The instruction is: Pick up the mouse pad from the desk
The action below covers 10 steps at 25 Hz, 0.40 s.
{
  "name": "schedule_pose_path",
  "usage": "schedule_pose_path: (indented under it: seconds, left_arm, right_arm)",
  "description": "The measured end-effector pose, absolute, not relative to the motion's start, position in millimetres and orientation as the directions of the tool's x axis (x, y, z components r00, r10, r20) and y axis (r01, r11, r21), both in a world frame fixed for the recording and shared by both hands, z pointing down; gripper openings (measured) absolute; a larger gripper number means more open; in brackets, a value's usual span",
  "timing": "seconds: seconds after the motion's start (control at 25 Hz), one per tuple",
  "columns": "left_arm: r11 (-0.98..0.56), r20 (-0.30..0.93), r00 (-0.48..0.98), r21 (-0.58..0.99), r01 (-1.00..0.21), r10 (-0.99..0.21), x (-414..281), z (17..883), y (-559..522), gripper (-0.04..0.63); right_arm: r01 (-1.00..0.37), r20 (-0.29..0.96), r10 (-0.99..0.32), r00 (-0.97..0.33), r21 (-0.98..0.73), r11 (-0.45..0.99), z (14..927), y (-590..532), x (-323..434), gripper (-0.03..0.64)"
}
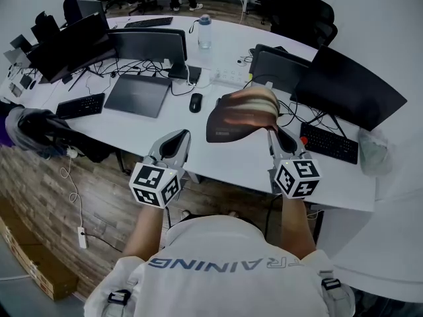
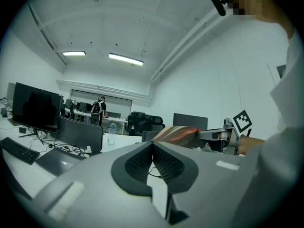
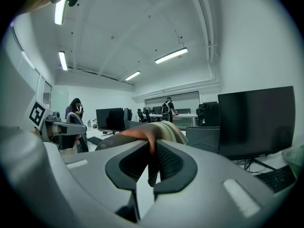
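Left gripper (image 1: 180, 136): jaws pressed together, nothing between them. Right gripper (image 1: 271, 132): jaws clamped on the near edge of the flexible, dark-backed, tan-striped mouse pad (image 1: 241, 114), which curls up ahead of the tips above the white desk (image 1: 218, 160). Further ahead of the left gripper lie a black computer mouse (image 1: 195, 102) and a closed grey laptop (image 1: 139, 95).

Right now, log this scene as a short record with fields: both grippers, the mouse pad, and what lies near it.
left gripper: jaws together, empty, short of the desk edge
right gripper: shut on an edge of the mouse pad
mouse pad: bent, hanging from the grip over the desk; contact with desk unclear
neighbours: mouse to its left, closed laptop further left, keyboard to its right
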<state>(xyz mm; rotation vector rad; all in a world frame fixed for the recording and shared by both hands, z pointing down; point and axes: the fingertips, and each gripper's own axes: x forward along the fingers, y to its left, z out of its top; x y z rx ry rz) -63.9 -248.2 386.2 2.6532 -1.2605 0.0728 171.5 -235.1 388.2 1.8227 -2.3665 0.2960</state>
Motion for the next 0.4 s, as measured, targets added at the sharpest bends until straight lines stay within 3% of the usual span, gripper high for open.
schedule_pose_path:
  seconds: [0.4]
  left_arm:
    - [-0.609, 0.14, 0.627, 0.152, -0.778, -0.766, -65.3, 388.5, -246.7, 0.001]
  right_arm:
    - [-0.962, 0.25, -0.929, -0.274, -0.063, 0.267, 393.6, -233.4, 163.7, 0.055]
